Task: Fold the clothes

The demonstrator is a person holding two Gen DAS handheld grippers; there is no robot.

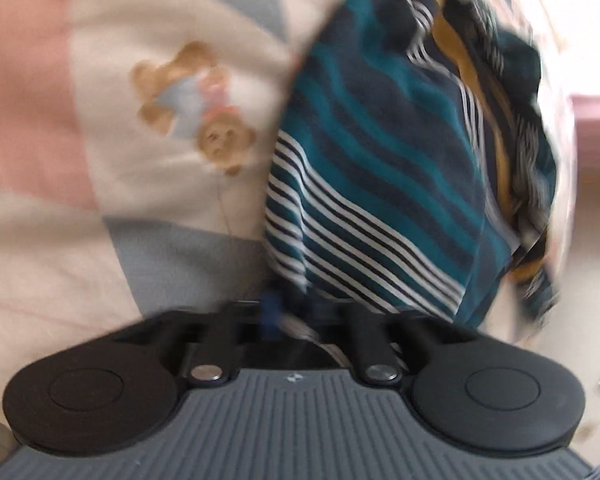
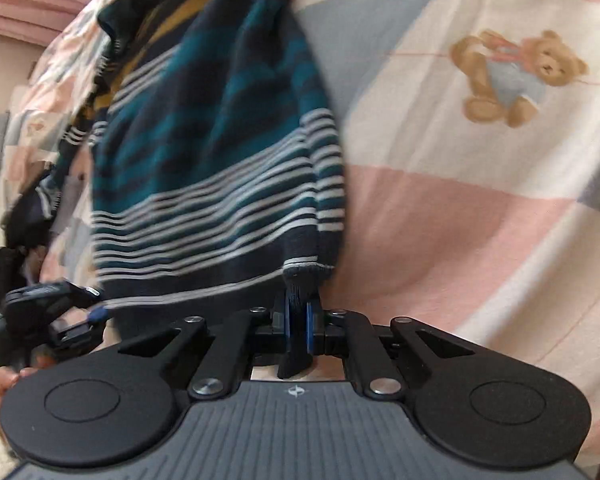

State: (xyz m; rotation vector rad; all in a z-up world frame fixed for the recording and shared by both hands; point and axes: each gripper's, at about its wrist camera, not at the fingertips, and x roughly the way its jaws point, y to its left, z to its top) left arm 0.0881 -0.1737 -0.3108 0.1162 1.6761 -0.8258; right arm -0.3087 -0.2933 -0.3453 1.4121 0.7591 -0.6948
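Beneath you lies the bedspread (image 2: pixel 480 208), a patchwork of pink, cream and grey-blue with teddy bears printed on it. Hanging over it is the striped sweater (image 2: pixel 204 152), teal, navy, white and mustard, held up off the bed by both of your tools and bunched at its far end. Your right gripper (image 2: pixel 300 320) pinches a dark ribbed hem corner between its blue pads, and a tongue of knit pokes out behind them, so that bite looks deep. Your left gripper (image 1: pixel 284 312) has striped cloth running into its mouth, but that view is smeared by motion and I cannot tell how firmly it is pinching. In the right wrist view it shows at the lower left, near the hem edge.

The risks, as I judge them: a fast swing could pull the knit out of the left side's uncertain hold, dropping that corner. The bunched upper part may land twisted, leaving creases under any fold you make.
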